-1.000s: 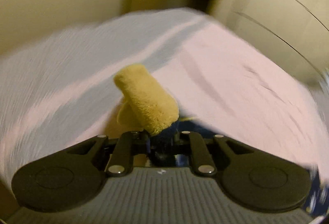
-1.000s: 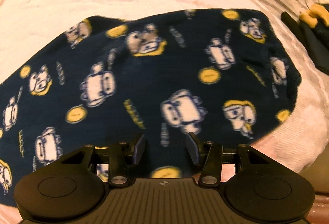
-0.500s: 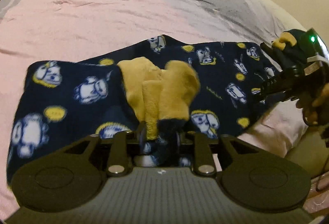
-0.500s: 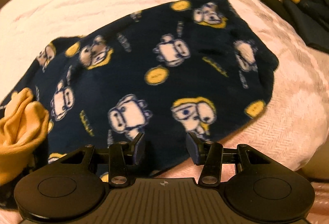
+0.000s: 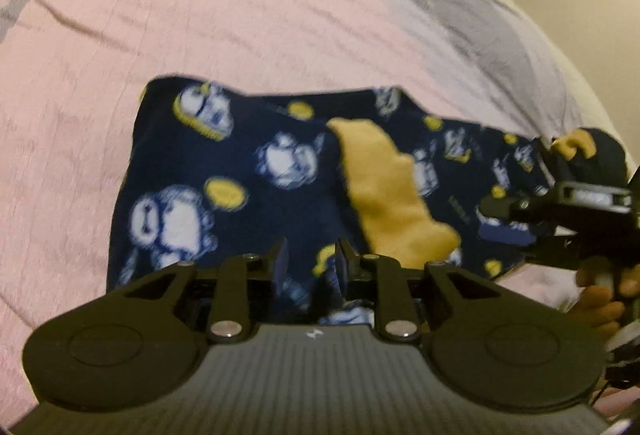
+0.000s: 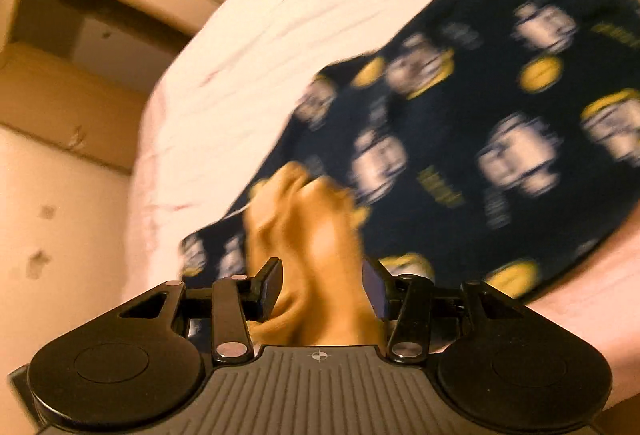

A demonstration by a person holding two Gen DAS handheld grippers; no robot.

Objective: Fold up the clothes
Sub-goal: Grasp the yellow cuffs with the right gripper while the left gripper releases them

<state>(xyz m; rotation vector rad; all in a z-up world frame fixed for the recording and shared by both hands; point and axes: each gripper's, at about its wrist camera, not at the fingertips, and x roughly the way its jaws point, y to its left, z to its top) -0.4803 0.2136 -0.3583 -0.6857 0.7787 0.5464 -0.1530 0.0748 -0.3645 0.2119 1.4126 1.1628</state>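
bed [image 5: 200,15]: pink cover, grey far end | navy pyjamas [image 5: 240,175] lying flat | left gripper [image 5: 308,255] jaws just narrowed, gripping nothing | right gripper [image 6: 322,285] spread round yellow cuff [image 6: 312,219] | cream walls

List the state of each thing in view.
Navy garment: lying flat on the bedspread.
Yellow cuff: lying loose on the garment.
Pink bedspread: spread out, lightly wrinkled.
Left tongs: open, jaws just been closing, nothing clamped.
Right tongs: open, cuff in the gap, apparently unpinched.
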